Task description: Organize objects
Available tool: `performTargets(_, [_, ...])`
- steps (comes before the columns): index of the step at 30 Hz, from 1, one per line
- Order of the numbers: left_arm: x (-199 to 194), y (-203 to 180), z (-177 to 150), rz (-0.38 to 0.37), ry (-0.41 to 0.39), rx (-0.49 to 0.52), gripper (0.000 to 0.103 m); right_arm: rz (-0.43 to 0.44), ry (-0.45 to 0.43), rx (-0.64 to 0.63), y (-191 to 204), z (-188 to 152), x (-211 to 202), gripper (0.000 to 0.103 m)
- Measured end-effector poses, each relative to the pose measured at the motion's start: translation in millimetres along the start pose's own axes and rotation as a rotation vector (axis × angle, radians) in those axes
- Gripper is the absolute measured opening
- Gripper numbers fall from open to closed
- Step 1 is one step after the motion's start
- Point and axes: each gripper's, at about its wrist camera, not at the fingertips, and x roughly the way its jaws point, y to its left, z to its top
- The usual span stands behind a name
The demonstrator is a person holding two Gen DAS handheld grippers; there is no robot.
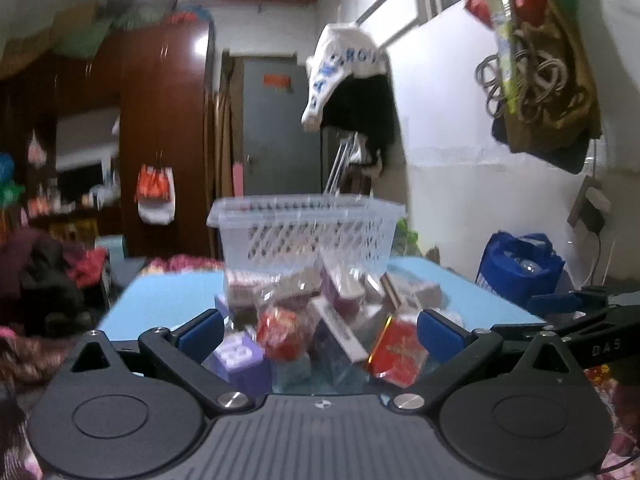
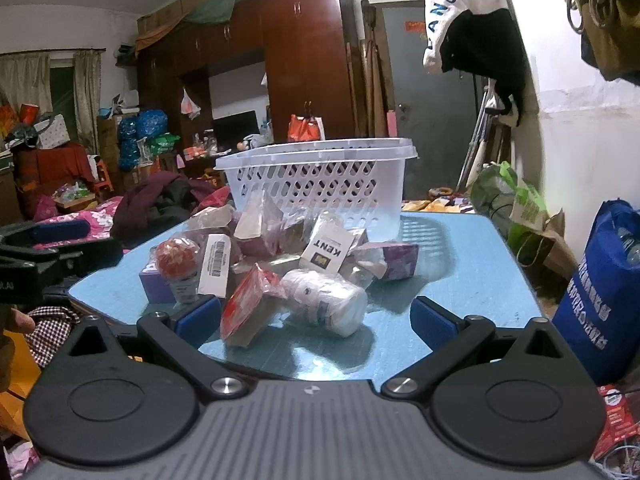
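Note:
A clear slotted plastic basket [image 2: 320, 178] stands at the far side of the light blue table [image 2: 460, 280]. In front of it lies a heap of small packages: a white KENT box [image 2: 326, 252], a white bottle on its side [image 2: 326, 302], a red packet [image 2: 246, 308], a purple box [image 2: 400, 260] and a red ball-shaped item [image 2: 176, 258]. My right gripper [image 2: 318, 318] stands open near the table's front edge, its blue pads either side of the red packet and bottle without touching them. My left gripper [image 1: 320, 330] is open too, low before the heap, facing a red packet [image 1: 396, 354] and a purple box [image 1: 240, 360]. The basket [image 1: 306, 236] rises behind.
A blue bag [image 2: 600, 292] stands on the floor to the table's right. Green bags [image 2: 508, 196] lie by the white wall. Clothes and a bed [image 2: 92, 216] crowd the left. The right gripper's arm [image 1: 580, 312] shows at the left view's right edge. A wardrobe [image 2: 304, 52] stands behind.

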Motion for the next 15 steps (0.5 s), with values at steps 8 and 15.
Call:
performTargets(8, [4.9,5.7,-6.2,0.037,0.026,0.010,0.103,0.015,-0.002,-0.005,0.0,-0.3,-0.3,0.103])
performTargets(15, [10.3,6.2,-10.0,0.031,0.047,0.015,0.103,0.006,0.001,0.000,-1.0,-0.2,-0.2,0.103])
